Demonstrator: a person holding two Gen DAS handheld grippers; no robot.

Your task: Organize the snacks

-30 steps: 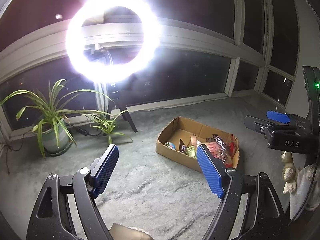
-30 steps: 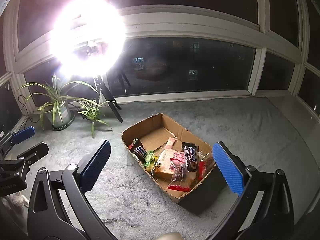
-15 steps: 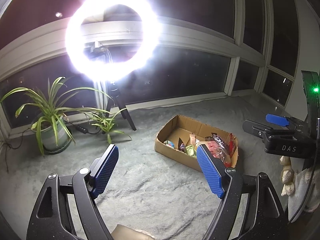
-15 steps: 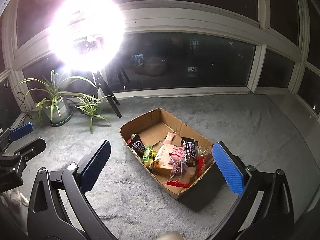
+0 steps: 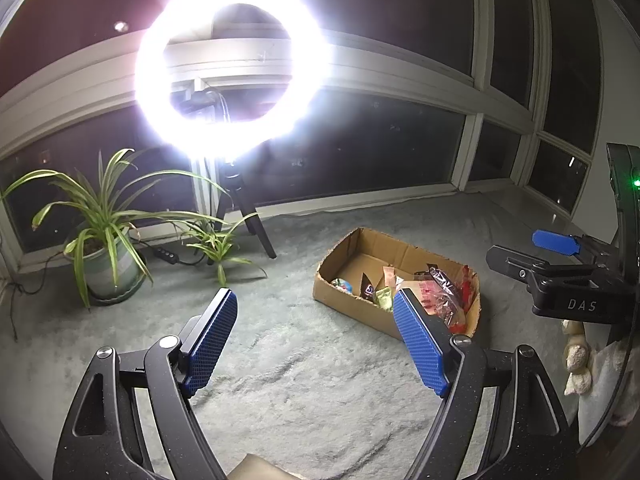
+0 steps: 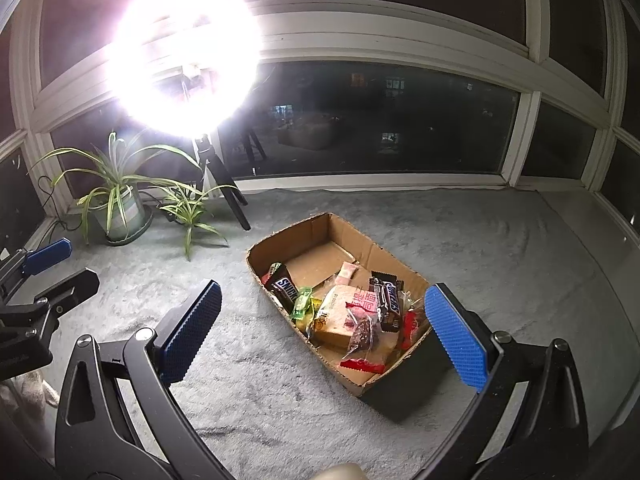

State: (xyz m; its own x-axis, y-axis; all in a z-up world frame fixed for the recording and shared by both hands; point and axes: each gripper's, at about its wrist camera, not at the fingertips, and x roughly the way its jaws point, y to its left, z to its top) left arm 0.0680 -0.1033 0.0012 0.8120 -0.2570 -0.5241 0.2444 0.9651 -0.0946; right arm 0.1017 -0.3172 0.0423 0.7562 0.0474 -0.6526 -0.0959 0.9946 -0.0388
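Grey carpet (image 6: 460, 240) covers the floor, dark windows (image 6: 380, 120) behind. Ring light (image 5: 232, 68) on a tripod glares at the back left, potted plant (image 5: 104, 248) beside it. Open cardboard box (image 6: 316, 228) sits on the carpet mid-scene, snacks (image 6: 352, 312) piled in its near end: two Snickers bars (image 6: 386, 298), a tan packet, a green wrapper, red wrappers. Left hand-held gripper (image 5: 316, 332) spread, nothing between the pads, above carpet left of the box. Right hand-held gripper (image 6: 324, 324) spread, empty, over the box's near end, apart from it.
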